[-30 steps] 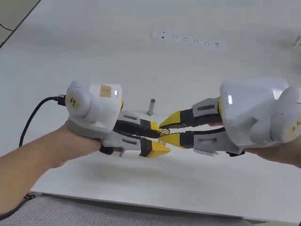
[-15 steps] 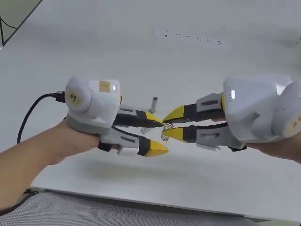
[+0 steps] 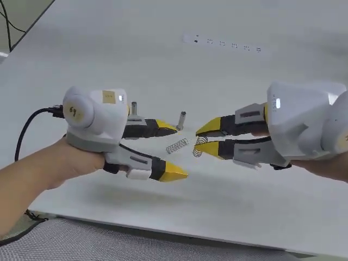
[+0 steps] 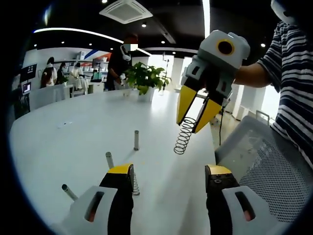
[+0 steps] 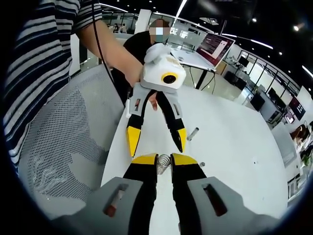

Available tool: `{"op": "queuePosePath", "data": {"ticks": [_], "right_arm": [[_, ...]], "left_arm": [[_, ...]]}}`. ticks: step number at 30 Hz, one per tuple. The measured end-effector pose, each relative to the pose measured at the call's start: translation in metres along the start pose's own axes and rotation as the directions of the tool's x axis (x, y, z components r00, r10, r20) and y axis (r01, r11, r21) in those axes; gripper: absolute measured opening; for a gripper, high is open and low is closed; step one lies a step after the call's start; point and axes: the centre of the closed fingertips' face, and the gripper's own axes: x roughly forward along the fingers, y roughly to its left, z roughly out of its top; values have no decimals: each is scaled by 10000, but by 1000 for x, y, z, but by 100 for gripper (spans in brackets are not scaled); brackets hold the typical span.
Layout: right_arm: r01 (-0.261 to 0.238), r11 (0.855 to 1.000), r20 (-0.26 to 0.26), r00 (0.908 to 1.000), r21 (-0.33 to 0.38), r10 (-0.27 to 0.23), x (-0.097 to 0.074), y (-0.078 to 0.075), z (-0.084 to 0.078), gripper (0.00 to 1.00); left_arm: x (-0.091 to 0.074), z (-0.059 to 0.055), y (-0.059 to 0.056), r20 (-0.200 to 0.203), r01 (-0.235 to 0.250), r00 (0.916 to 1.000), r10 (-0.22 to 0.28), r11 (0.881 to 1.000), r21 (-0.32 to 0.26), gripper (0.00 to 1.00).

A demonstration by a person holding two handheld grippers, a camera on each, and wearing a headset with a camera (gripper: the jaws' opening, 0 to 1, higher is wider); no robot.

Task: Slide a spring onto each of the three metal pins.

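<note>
Over the near edge of the table (image 3: 244, 81), the head view shows the left gripper (image 3: 180, 153) gaping empty at left and the right gripper (image 3: 201, 140) pinching a spring (image 3: 198, 150), with a second spring (image 3: 177, 145) loose between them; the left gripper view shows three pins (image 4: 137, 140) standing farther off; the right gripper view shows its jaws clamped on the coil.

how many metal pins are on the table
3, standing in a row on the table in the left gripper view: far pin, middle pin, near pin at lower left.
</note>
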Motion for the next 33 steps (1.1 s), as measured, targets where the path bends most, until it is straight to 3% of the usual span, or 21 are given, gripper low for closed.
{"op": "queuePosePath", "data": {"ticks": [9, 20, 23, 33], "right_arm": [[124, 9999, -94, 9999, 91, -123, -2, -4, -6, 12], [477, 9988, -250, 9986, 129, -473, -9, -18, -12, 12], [572, 9982, -292, 9980, 178, -567, -10, -21, -15, 12], [817, 9962, -475, 9956, 292, -803, -11, -30, -25, 12]], "left_arm": [[-26, -7, 20, 69, -1018, 9948, 1020, 9946, -211, 73], [-46, -13, 29, 34, -1623, 9867, 1625, 9860, -396, 91], [-56, -20, 36, -153, -1989, 9800, 1985, 9793, -364, 97], [-81, -30, 53, -145, -2671, 9636, 2668, 9611, -707, 97]]}}
